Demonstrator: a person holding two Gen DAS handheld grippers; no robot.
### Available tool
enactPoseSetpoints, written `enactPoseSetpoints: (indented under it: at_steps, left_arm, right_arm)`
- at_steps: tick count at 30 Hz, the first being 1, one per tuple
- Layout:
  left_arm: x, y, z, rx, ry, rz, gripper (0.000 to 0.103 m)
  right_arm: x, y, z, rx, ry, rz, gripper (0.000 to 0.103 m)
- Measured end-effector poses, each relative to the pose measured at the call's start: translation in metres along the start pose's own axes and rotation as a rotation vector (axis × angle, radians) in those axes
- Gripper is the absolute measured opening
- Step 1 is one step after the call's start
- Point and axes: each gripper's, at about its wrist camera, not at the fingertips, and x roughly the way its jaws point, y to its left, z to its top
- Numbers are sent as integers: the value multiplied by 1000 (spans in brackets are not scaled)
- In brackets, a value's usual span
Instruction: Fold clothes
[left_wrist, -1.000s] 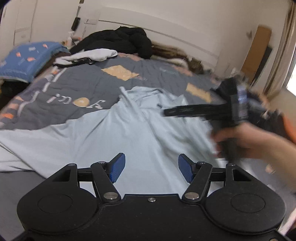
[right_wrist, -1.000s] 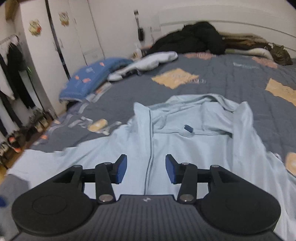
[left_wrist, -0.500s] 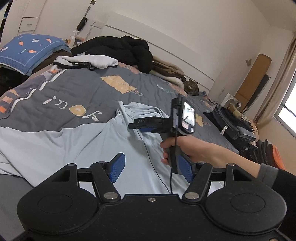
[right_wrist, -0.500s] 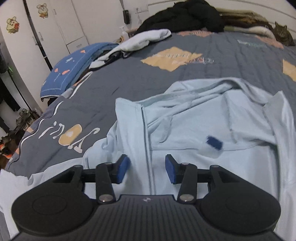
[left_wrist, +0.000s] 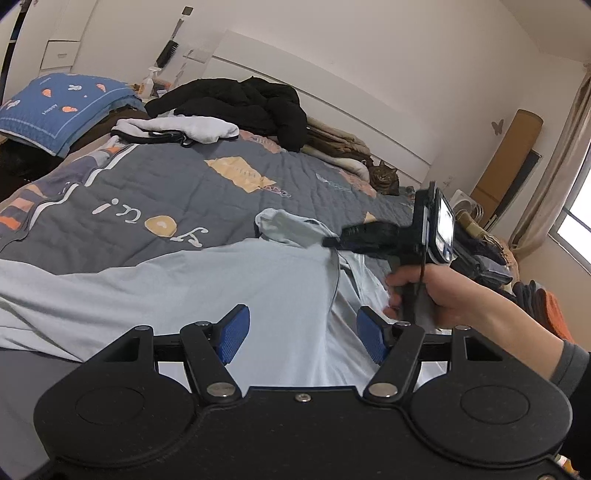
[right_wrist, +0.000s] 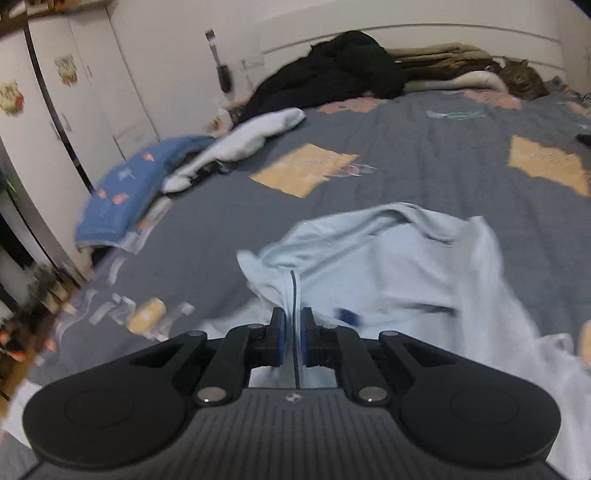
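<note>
Right wrist view: the right gripper (right_wrist: 293, 338) jaws are closing on the shirt (right_wrist: 388, 266) placket; a thin pinch risks slipping. Left gripper (left_wrist: 303, 330) jaws are standing apart.

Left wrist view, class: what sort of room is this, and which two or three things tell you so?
Most likely a home bedroom. A grey quilt covers a wide bed, a headboard runs along the wall, a blue pillow sits at one side, and cupboard doors stand nearby.

A pale blue zip-front top (right_wrist: 388, 266) is spread, rumpled, across the near part of the grey quilt. Its zipper edge (right_wrist: 294, 291) is bunched and raised, apparently lifted; one sleeve (left_wrist: 92, 291) trails left.
</note>
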Motion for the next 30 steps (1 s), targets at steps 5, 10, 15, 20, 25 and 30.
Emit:
enactPoseSetpoints:
  at_steps: [5,10,15,20,25,30]
  left_arm:
    - [-4,-8,-1,26,-5,-7,63]
    - [-4,-3,-1,13,-4,-2,63]
    - [0,-6,-1,18,4,-12,63]
    - [-2,-11,-3,33,6,-16,63]
    - [-3,-10,-4,39,7,-16,63]
    - [-3,-11,-3,41,9,-29,63]
  right_arm:
    - [32,-17,-25,-162,147,-250,3]
    - [17,-60,-32,103,93,-120,6]
    - [-5,-54,-50,144,92,96,12]
    - [5,-39,-70,231,139,177,38]
    - [8,-33,-80,285,146,191,38]
    - [-22,-39,-83,300,113,231,39]
